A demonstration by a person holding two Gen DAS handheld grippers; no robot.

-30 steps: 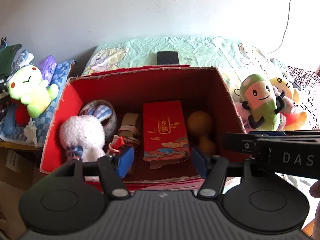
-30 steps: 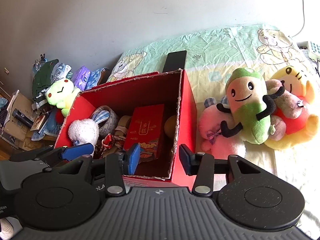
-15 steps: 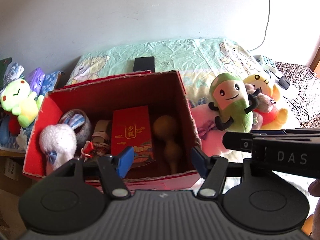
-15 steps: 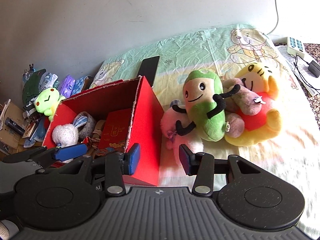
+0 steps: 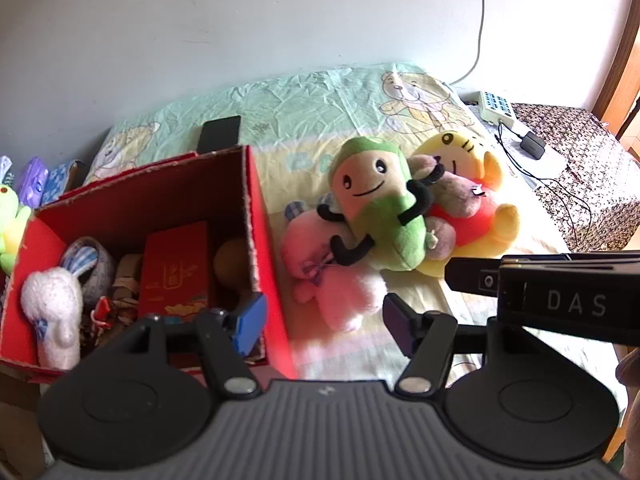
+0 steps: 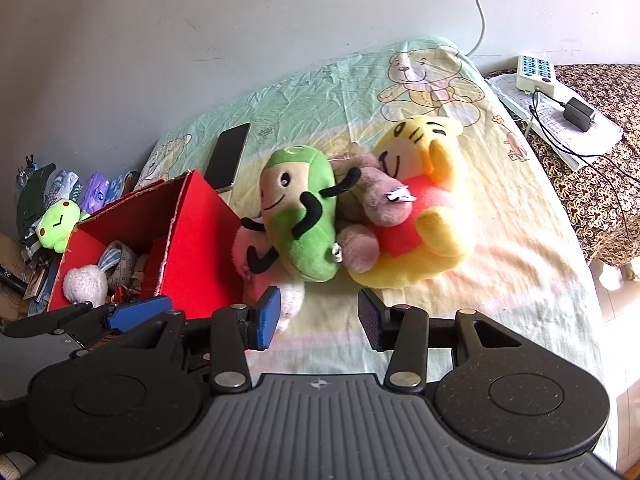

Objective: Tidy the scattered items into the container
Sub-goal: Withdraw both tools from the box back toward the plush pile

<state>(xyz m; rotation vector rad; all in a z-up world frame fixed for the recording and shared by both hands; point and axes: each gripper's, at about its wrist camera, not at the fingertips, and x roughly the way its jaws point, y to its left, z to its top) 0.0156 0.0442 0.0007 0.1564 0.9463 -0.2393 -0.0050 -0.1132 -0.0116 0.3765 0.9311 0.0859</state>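
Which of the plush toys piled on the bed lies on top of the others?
The green plush toy with black arms. It rests on the pink plush and leans against the yellow plush, both partly under or behind it.

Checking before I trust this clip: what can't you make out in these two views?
- Pink plush: head hidden under green plush, both views.
- Red box contents: right view, near wall hides most.
- Brown plush: shape unclear, wedged against yellow plush.
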